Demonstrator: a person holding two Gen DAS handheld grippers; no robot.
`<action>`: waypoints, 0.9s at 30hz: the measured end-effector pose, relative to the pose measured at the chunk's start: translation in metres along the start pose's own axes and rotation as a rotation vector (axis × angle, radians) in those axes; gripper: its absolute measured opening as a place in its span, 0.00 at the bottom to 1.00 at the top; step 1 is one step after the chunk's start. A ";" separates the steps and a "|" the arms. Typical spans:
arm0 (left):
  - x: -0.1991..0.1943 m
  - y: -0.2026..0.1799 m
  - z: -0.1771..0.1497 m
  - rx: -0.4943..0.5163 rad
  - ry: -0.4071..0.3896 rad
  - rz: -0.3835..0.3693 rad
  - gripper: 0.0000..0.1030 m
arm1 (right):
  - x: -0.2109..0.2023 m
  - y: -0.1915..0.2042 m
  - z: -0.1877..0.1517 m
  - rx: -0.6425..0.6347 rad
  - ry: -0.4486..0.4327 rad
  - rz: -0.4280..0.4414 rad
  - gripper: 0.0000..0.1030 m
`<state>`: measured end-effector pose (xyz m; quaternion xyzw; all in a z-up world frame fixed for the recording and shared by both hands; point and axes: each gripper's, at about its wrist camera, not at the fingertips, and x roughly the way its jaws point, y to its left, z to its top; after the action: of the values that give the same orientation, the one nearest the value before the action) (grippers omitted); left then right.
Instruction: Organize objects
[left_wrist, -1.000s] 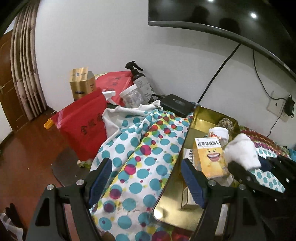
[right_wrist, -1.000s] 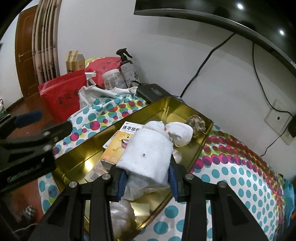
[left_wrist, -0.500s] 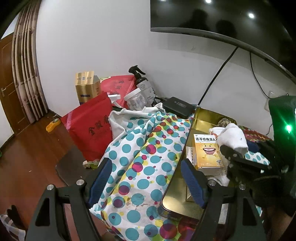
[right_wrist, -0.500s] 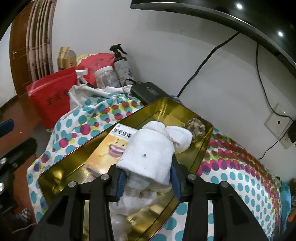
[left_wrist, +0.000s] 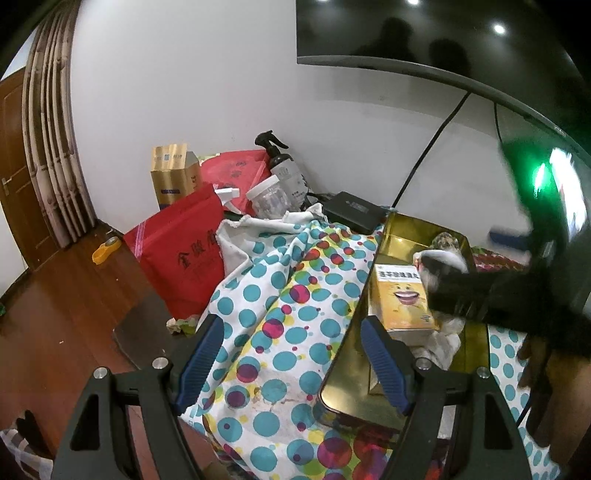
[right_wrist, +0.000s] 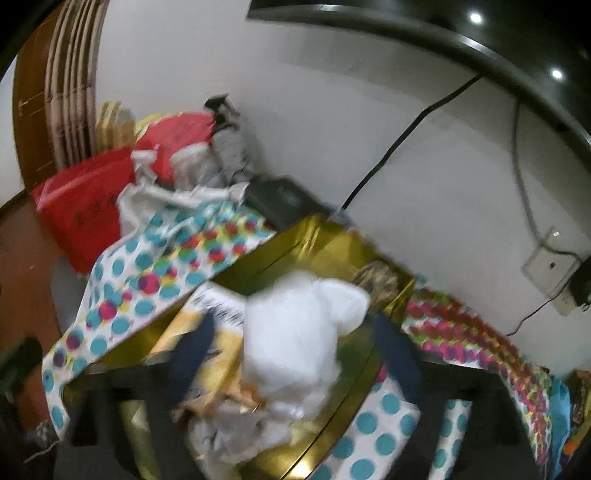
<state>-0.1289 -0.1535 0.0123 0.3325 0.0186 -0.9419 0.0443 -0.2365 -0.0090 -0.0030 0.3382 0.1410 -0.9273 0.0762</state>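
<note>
Here we hold the left gripper (left_wrist: 291, 360) level and low over the polka-dot cloth (left_wrist: 280, 295), its blue-padded fingers (left_wrist: 201, 356) spread wide and empty, the right-hand one just above the near left rim of the gold tin tray (left_wrist: 345, 373). Our right gripper (right_wrist: 291, 354) reaches over the tray's middle; the view is blurred, yet its fingers stand apart on either side of the white rolled cloth (right_wrist: 295, 332), which lies in the tray beside the yellow medicine box (left_wrist: 402, 299). A spray bottle (left_wrist: 282, 166) stands by the far wall.
</note>
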 end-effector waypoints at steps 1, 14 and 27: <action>-0.001 -0.001 -0.002 0.000 0.000 -0.002 0.78 | -0.006 -0.003 0.005 0.009 -0.028 -0.002 0.99; -0.029 -0.036 -0.032 0.028 -0.014 -0.035 0.96 | -0.098 -0.059 -0.018 0.101 -0.134 0.005 1.00; -0.093 -0.069 -0.066 0.049 -0.137 0.011 1.00 | -0.151 -0.101 -0.171 0.191 -0.060 -0.043 1.00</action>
<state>-0.0223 -0.0740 0.0196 0.2683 -0.0091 -0.9624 0.0423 -0.0421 0.1471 -0.0085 0.3130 0.0570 -0.9476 0.0278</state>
